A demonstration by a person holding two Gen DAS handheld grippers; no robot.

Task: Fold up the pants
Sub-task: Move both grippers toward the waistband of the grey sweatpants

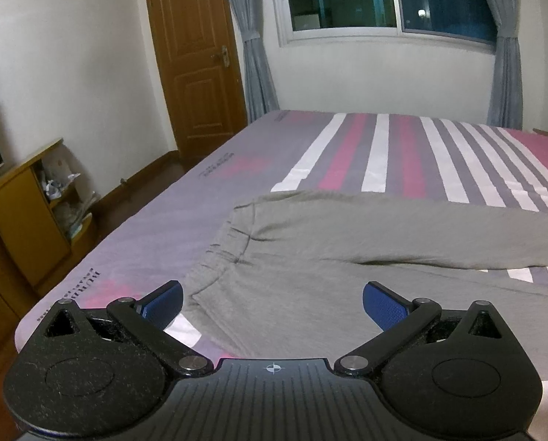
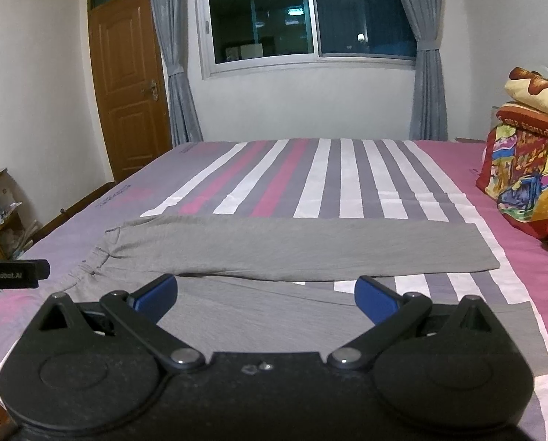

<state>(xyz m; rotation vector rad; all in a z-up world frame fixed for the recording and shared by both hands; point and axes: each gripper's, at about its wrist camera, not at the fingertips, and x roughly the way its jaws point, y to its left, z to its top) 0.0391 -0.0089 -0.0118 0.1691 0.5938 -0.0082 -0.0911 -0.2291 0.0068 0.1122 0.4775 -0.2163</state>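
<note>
I have both tools spread wide and holding nothing: the left gripper hangs above the near part of the grey pants, its blue pads well apart, and the right gripper hangs over the same garment further to the right, its blue pads equally far apart. The pants lie flat on the striped bedsheet, running left to right across the near half of the bed. Their gathered waistband is at the left end, close to the left edge of the mattress, and the two legs reach to the right. From the right wrist view, the far leg ends in a straight hem near the pink band of the sheet, while the near leg passes under my right tool. A narrow wedge of sheet shows between the two legs. At the left edge of that view I see the black tip of the left gripper. A stack of colourful bedding sits at the far right of the bed. Beyond the bed stand a wooden door and a dark window with grey curtains.
</note>
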